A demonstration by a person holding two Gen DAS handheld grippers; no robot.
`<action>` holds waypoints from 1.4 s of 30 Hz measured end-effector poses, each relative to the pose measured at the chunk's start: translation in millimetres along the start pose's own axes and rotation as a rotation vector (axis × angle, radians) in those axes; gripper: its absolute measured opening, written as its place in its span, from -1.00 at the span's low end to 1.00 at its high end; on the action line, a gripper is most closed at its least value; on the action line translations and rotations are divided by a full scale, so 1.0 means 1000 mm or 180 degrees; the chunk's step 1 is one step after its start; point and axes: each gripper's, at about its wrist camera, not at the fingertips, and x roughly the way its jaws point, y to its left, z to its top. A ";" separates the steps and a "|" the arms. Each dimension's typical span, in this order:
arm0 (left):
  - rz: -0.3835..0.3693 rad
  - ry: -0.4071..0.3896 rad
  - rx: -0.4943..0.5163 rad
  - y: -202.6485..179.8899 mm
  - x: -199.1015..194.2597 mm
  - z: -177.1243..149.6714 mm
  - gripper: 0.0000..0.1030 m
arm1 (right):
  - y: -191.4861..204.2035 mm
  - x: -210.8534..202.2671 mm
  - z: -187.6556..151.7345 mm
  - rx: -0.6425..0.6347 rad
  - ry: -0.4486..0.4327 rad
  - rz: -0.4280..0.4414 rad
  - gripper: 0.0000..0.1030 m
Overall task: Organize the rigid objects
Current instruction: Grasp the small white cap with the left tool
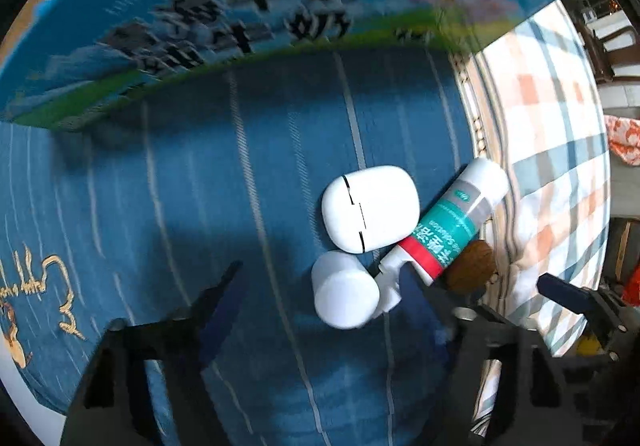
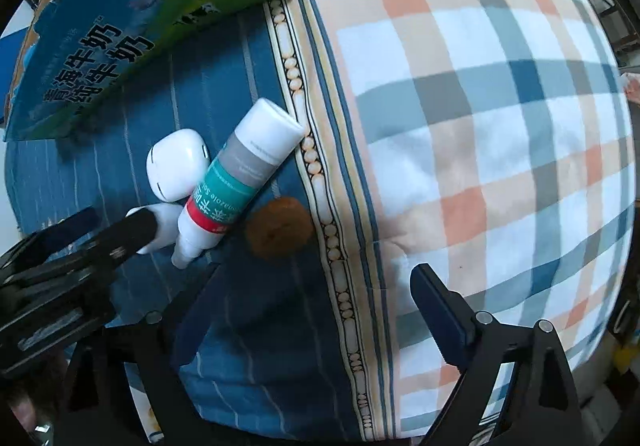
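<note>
Scene: blue striped cloth (image 1: 224, 174) on a bed, with a plaid quilt (image 2: 480, 126) beside it and a printed carton (image 1: 248, 18) standing at the far edge of the cloth.
Cluster: four small things lie bunched together on the cloth, near the border where it meets the quilt.
Earbud case (image 1: 370, 208): white, rounded, lying flat, touching the spray bottle's side.
Spray bottle (image 1: 452, 222): white with teal and red label, on its side, nozzle end toward the grippers.
White cap (image 1: 344, 294): short cylinder on its side, just beside the bottle's nozzle.
Brown nut (image 2: 280, 228): round and rough, perhaps a walnut though blur leaves that unsure, touching the bottle on its quilt side.
Left gripper (image 1: 324, 294): pointing down over the cluster, fingers partway spread with the white cap between them; the pads do not look pressed on it yet, and nothing is lifted.
Right gripper (image 2: 316, 286): fingers spread wide and empty, poised over the cloth's patterned border, the nut just beyond its left finger.
Step in hand: reaching in for a first pick, the left for the cap, the right likely for the nut or the bottle.
Next move: the left needs to settle lower and squeeze squarely across the cap without nudging the nozzle; the right needs to shift toward the cluster before closing.
Destination: probably the carton, judging from the task alone.
</note>
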 end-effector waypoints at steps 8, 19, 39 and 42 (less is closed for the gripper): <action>0.0130 0.0073 -0.0197 0.020 0.016 -0.009 -0.43 | 0.011 0.015 0.001 -0.0072 -0.0027 0.0026 0.56; 0.0094 0.0033 -0.0375 0.035 0.019 -0.017 -0.43 | 0.032 0.035 0.002 -0.0178 -0.0042 -0.0220 -0.41; 0.0011 -0.0105 -0.0345 0.043 -0.029 -0.033 -0.43 | 0.047 0.026 -0.017 -0.0055 0.0103 0.0126 -0.68; -0.0014 -0.0097 -0.0357 0.040 -0.027 -0.031 -0.43 | 0.038 0.018 -0.012 0.0137 0.0012 0.0192 0.00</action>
